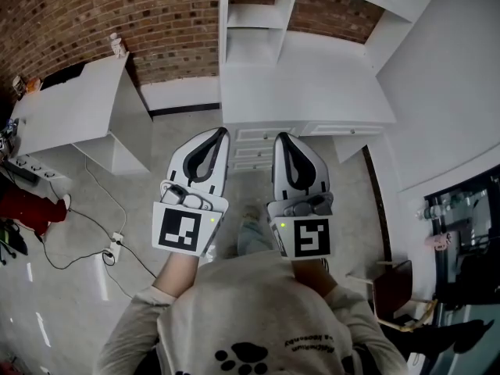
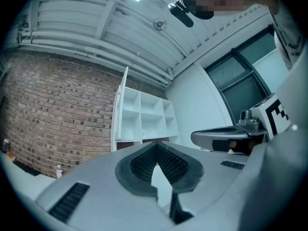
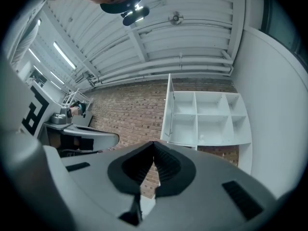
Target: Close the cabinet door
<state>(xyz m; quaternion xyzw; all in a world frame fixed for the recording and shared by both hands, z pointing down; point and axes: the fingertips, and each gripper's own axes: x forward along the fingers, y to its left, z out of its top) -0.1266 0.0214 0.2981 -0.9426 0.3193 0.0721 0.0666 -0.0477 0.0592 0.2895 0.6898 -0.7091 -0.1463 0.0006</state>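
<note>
A white shelf cabinet (image 1: pixel 254 22) stands on a white desk (image 1: pixel 312 84) against the brick wall. Its door (image 1: pixel 223 14) hangs open at the cabinet's left side, edge-on toward me. The same door (image 2: pixel 119 110) shows in the left gripper view beside the open compartments, and it shows as the door (image 3: pixel 167 110) in the right gripper view. My left gripper (image 1: pixel 222 131) and right gripper (image 1: pixel 278 137) are held side by side, pointing at the desk front, well short of the cabinet. Both are shut with nothing between the pads: left gripper (image 2: pixel 155 143), right gripper (image 3: pixel 153 143).
Drawers (image 1: pixel 254 148) sit under the desk just beyond the gripper tips. A second white table (image 1: pixel 70 108) stands at the left, with cables and a power strip (image 1: pixel 116 244) on the floor. A white wall panel (image 1: pixel 453 92) and a dark shelf (image 1: pixel 461 217) are at the right.
</note>
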